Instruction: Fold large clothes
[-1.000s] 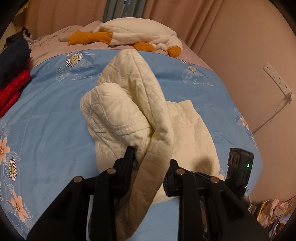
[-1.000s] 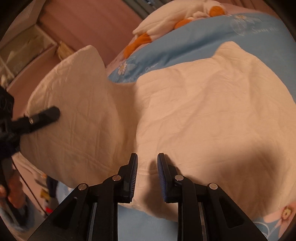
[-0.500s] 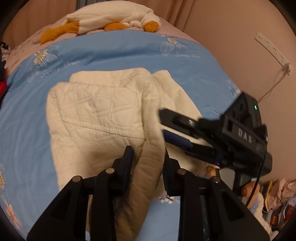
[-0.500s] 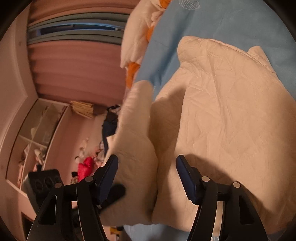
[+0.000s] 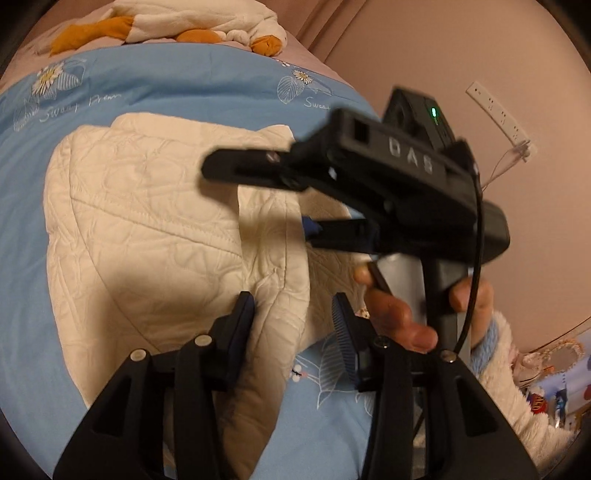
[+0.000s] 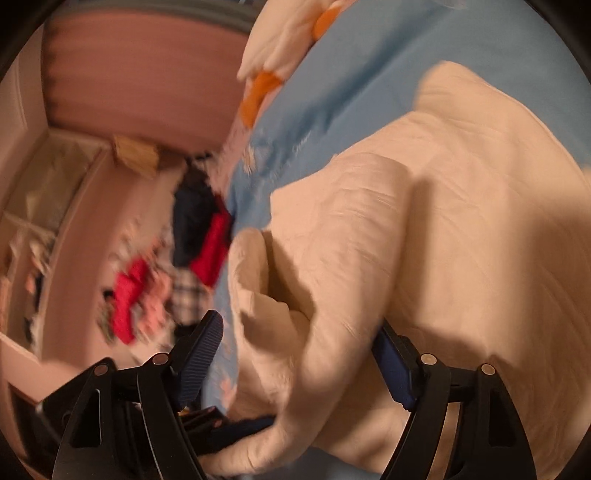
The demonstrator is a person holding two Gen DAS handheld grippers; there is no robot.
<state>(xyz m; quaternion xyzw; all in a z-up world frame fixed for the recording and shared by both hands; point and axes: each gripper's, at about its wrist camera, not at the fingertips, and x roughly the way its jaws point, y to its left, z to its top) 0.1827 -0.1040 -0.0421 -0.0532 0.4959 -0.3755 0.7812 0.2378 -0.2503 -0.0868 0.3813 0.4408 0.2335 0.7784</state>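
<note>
A cream quilted garment (image 5: 155, 229) lies bunched in folds on the blue flowered bed sheet (image 5: 207, 88). My left gripper (image 5: 291, 321) is low over its near edge, jaws opening. A thick fold (image 5: 277, 295) lies between the pads, and the right-hand pad stands clear of it. My right gripper (image 5: 256, 197), held by a hand (image 5: 399, 317) in a fluffy sleeve, hovers across the garment with jaws opening wide. In the blurred right wrist view the garment (image 6: 443, 221) bulges between the right gripper's (image 6: 299, 350) spread fingers, without being pinched.
A white plush toy with orange feet (image 5: 177, 26) lies at the head of the bed. Dark and red clothes (image 6: 207, 236) are piled at the bed's edge. A power strip with its cable (image 5: 498, 122) hangs on the wall, and clutter (image 5: 546, 373) sits low beside the bed.
The raised fold has come down onto the garment and my left jaws have parted around it. My right gripper went from nearly shut to wide open and swung across in front of the left camera.
</note>
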